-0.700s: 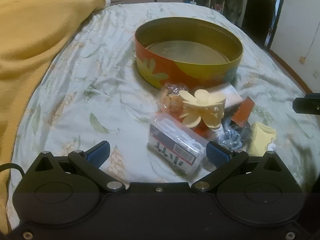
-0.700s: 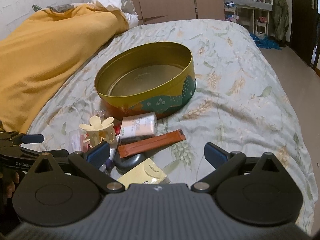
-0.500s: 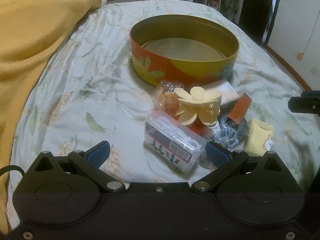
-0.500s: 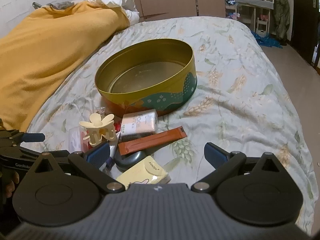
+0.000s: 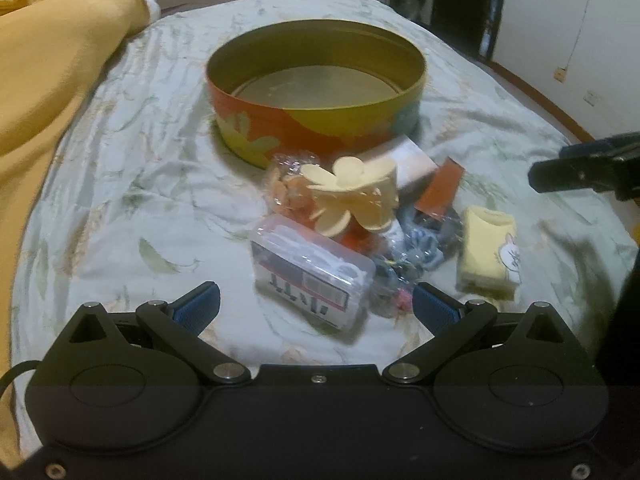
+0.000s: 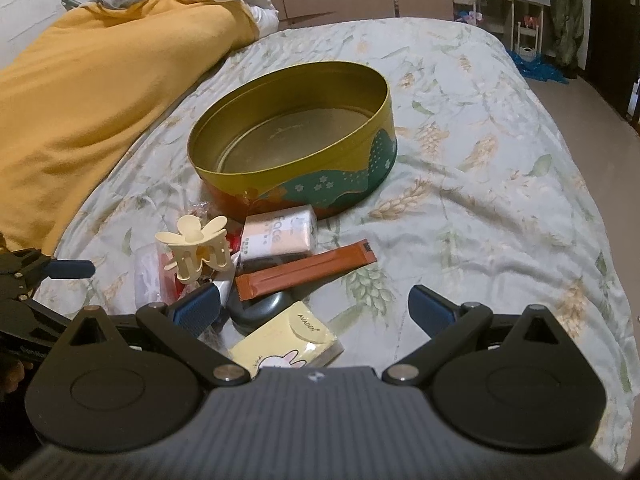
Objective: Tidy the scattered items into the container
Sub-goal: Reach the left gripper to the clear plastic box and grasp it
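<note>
Since the earlier frames both tools have come nearer to the pile. Our left tool (image 5: 316, 308) is spread wide with the clear plastic box (image 5: 310, 276) between its fingers, not pinched. Our right tool (image 6: 314, 310), also spread and empty, hangs over the yellow tissue pack (image 6: 286, 346). We should close squarely on the box, then lift it into the empty tin (image 6: 296, 178) just behind the pile.

Round empty gold-lined tin (image 6: 292, 148) at frame centre, cream flower hair claw (image 6: 196, 248) atop the pile just below it, pink face-wipes pack (image 6: 280, 236), orange sachet (image 6: 304, 274), yellow tissue pack (image 6: 288, 342), clear plastic box (image 5: 312, 276) lower centre
</note>
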Demonstrator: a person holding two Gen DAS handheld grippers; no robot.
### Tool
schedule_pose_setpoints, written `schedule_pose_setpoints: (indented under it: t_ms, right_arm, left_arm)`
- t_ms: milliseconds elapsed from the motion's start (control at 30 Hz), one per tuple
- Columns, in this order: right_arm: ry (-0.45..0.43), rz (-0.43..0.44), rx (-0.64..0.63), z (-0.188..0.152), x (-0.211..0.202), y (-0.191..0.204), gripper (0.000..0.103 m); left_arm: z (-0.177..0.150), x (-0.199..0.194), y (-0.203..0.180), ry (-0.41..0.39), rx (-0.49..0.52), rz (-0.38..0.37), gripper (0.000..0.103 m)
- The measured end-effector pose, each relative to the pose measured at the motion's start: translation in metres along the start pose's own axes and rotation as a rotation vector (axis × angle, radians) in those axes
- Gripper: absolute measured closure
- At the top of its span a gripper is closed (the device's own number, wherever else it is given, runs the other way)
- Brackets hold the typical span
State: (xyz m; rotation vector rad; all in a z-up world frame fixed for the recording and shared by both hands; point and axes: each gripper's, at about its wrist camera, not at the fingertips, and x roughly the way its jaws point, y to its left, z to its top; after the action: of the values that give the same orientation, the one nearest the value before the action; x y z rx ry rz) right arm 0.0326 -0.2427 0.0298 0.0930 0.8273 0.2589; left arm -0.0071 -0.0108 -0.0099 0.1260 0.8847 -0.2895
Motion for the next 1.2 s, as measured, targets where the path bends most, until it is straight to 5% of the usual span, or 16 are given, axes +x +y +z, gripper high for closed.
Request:
schedule_pose_setpoints:
  t_ms: [433,1200]
  right_arm:
    - [0.023,0.034,-0.008,-0.001,0.005,0.002,0.0]
    - [0.063,0.065,0.016,-0.001,0.015,-0.002,0.0]
  left_arm:
    - [0.012,0.009,0.011,0.038,0.154,-0.106,0.001]
    - [0.034,0.029,0.016,0.096,0.346,-0.175,0.001]
